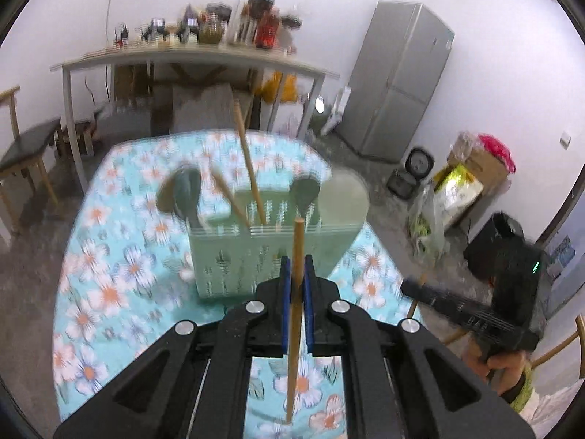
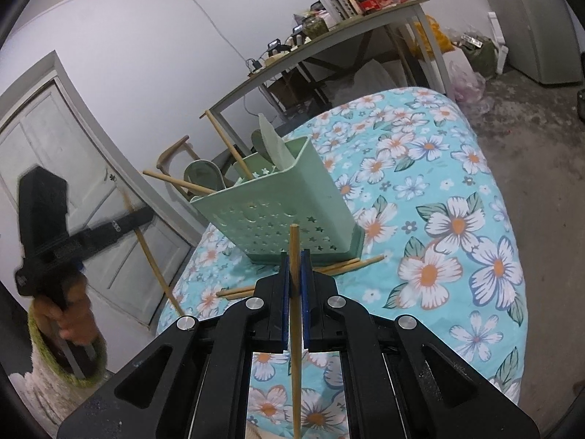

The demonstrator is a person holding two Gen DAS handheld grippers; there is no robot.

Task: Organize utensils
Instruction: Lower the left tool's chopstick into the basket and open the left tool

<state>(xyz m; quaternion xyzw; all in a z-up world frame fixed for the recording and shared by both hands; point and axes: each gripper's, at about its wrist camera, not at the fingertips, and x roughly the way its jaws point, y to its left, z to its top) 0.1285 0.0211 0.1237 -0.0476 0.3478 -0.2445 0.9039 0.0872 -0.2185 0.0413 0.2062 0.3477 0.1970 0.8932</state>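
A pale green perforated utensil holder (image 1: 252, 256) (image 2: 289, 201) stands on the floral tablecloth (image 1: 120, 256). Two wooden chopsticks (image 1: 248, 168) and green spoons (image 1: 186, 190) stick out of it. My left gripper (image 1: 297, 267) is shut on an upright wooden chopstick (image 1: 297, 256), just in front of the holder. My right gripper (image 2: 294, 263) is shut on another upright chopstick (image 2: 294, 252), near the holder's corner. In the right wrist view, several loose chopsticks (image 2: 347, 265) lie on the cloth beside the holder's base. Each gripper shows in the other's view, held by a hand (image 2: 73, 314).
A long side table (image 1: 182, 58) loaded with jars and bottles stands behind the floral table. A grey fridge (image 1: 398, 80) is at the right, bags and boxes (image 1: 464, 183) on the floor, wooden chairs (image 1: 25, 150) at the left, a white door (image 2: 73, 168) beyond.
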